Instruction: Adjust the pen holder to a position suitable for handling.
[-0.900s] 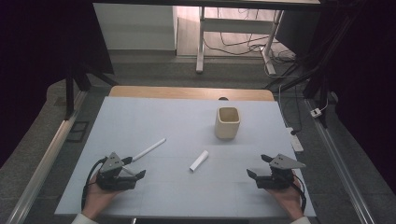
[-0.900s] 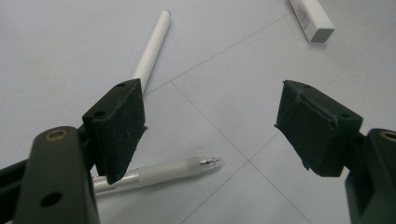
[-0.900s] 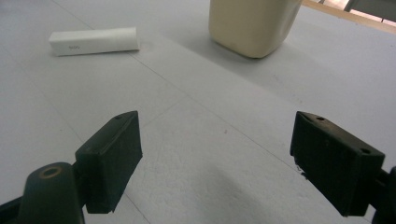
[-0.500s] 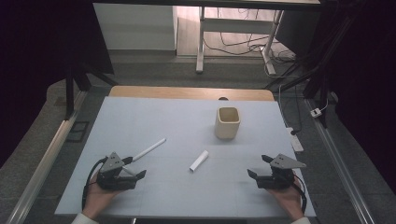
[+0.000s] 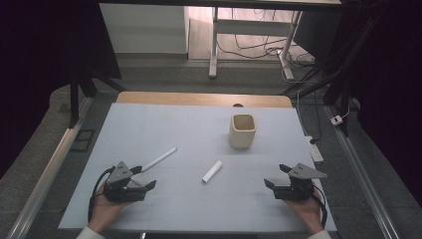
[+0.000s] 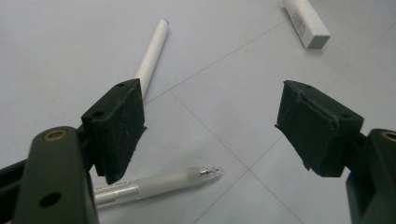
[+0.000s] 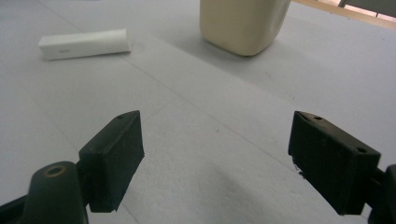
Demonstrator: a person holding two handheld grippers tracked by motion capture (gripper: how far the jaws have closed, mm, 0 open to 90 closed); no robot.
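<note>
On the pale blue mat (image 5: 164, 124), my left gripper (image 5: 144, 177) rests near the front left, open and holding nothing. In the left gripper view the left gripper (image 6: 215, 135) has a clear pen (image 6: 159, 183) lying on the mat just under its left jaw. A long white stick (image 6: 152, 53) lies beyond that jaw, and a white block (image 6: 306, 21) sits farther off. My right gripper (image 5: 276, 176) rests at the front right, open with bare mat between its jaws (image 7: 215, 158). Ahead of it are the white block (image 7: 84, 43) and a cream cup (image 7: 243, 23).
The cream cup (image 5: 243, 130) stands upright right of centre; the white block (image 5: 212, 171) and the white stick (image 5: 158, 159) lie mid-table. A wooden table edge (image 5: 199, 98) runs along the back. Metal rails (image 5: 45, 174) flank both sides, with cables on the floor behind.
</note>
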